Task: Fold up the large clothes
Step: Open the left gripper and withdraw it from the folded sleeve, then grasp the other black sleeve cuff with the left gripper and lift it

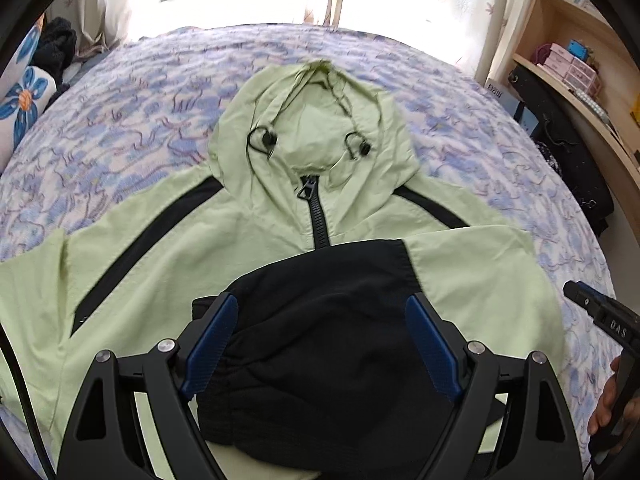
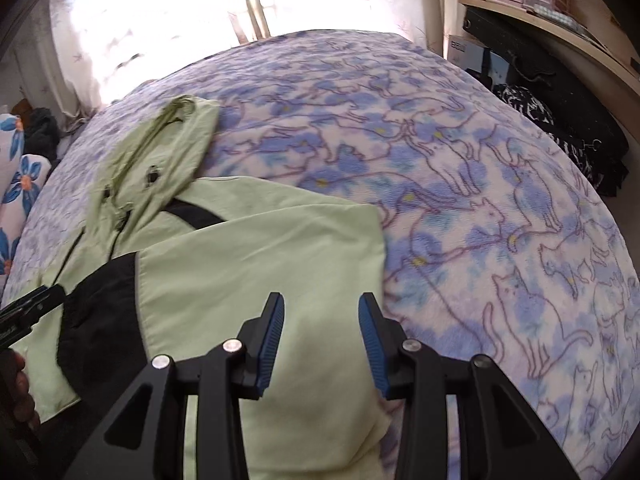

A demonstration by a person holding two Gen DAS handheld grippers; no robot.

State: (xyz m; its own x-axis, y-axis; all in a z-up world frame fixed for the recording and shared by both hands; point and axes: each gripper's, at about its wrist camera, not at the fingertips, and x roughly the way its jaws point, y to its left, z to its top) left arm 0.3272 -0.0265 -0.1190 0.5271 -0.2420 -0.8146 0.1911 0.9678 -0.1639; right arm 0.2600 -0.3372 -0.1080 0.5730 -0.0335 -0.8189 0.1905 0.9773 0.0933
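A: On the bed lies the jacket, one sleeve folded across; both tongs spread, pinching nothing.

B: The slick sleeve may slide back off, if snagged.

A pale green hooded jacket lies on the cat-print blanket, its hood toward the curtained window. The right gripper hovers over the jacket's folded sleeve, jaws parted, nothing between them. The left gripper's tip shows beside the jacket's black cuff.
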